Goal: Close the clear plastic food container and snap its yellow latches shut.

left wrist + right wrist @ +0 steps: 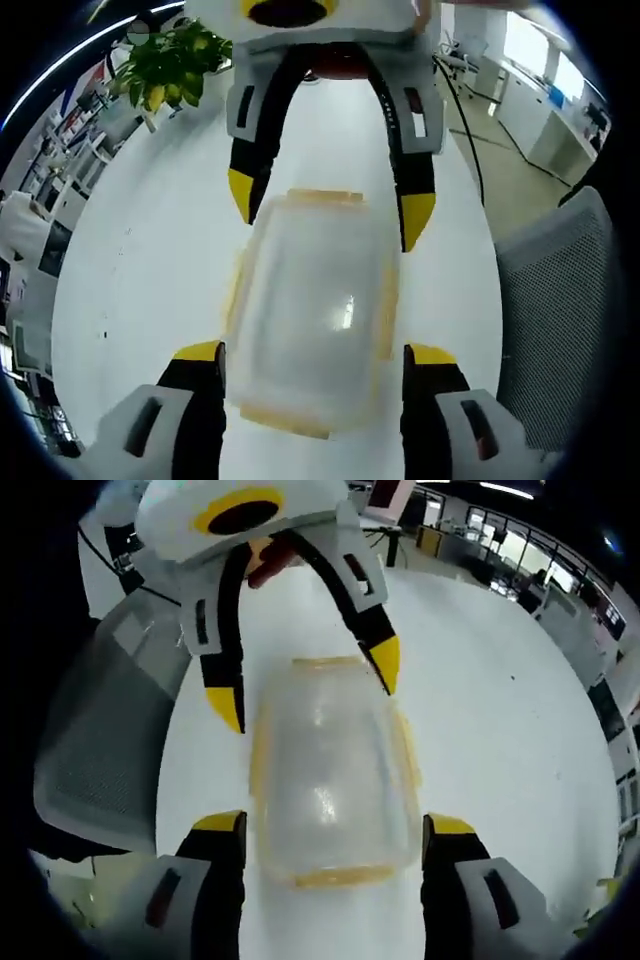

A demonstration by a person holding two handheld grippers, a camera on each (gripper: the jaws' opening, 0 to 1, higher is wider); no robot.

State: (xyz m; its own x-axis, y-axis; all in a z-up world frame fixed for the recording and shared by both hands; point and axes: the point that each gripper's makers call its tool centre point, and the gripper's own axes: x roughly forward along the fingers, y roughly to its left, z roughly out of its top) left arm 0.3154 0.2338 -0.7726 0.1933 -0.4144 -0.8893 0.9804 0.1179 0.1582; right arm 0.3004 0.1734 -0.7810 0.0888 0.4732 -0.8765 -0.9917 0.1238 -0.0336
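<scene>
White table: container lies lengthwise between both grippers' spread fingers, left, right.

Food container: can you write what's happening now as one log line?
food container: lid on, on white table | left gripper: open, straddling one end | right gripper: open, straddling other end

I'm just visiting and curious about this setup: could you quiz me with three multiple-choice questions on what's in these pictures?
1. Where does the container sit?
A. on a white table
B. on a chair
C. on the floor

2. What colour are the gripper tips?
A. red
B. yellow
C. green

3. How do both grippers stand?
A. shut on the lid
B. open, either end of the container
C. holding a plant

Answers: 1 A, the white table lies under it. 2 B, each jaw ends in yellow. 3 B, the left gripper and right gripper gape around it.
</scene>
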